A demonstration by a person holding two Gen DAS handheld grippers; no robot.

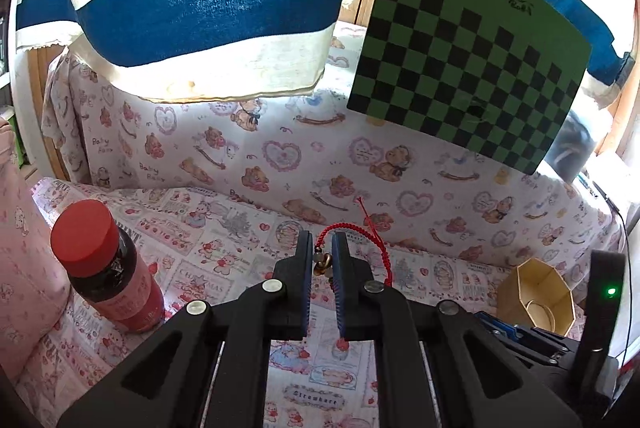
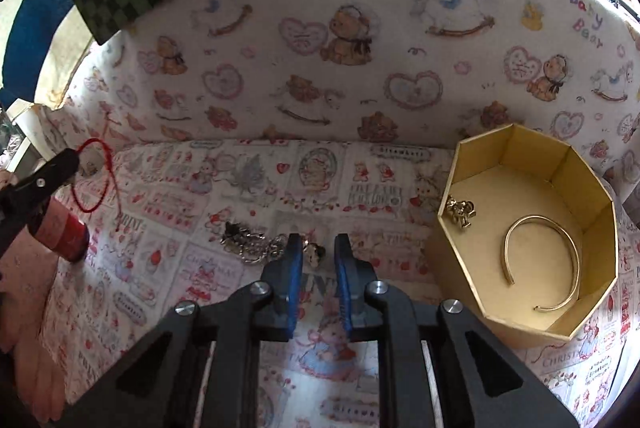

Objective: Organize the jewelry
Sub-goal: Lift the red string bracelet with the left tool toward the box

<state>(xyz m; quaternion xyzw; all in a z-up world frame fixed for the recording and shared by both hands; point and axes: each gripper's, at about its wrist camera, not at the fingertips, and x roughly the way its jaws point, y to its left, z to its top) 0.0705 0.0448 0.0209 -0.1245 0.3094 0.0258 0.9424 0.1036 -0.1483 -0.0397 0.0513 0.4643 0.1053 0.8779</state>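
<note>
Pinching a red cord bracelet (image 1: 362, 248) by its beaded end, the left tool (image 1: 322, 260) holds it lifted off the surface (image 1: 224, 248), so the loop arches over and past the tips and a loose tail hangs down on the tool's right side. The grip sits at the small brown and gold beads, likely because that knotted cluster gives the pads something firmer to clamp than the thin cord. Off to this tool's left stands a red-capped bottle (image 1: 108, 268); far to its right, low in the view, is the octagonal gold box (image 1: 538, 296).

The right tool (image 2: 316, 256) is partly open and grips nothing. Its tips straddle a small dark charm (image 2: 316, 254) lying on the surface, with a heap of silver chain (image 2: 252, 244) just to its left. This looks like lining up for the next pick.

Just right of this tool, the gold box sits with its open side up, already holding a gold bangle (image 2: 544, 264) on its floor and a small gold piece (image 2: 460, 212) against the near-left wall. The bracelet is well apart from the box, so carrying it across seems to be the step in hand.
</note>
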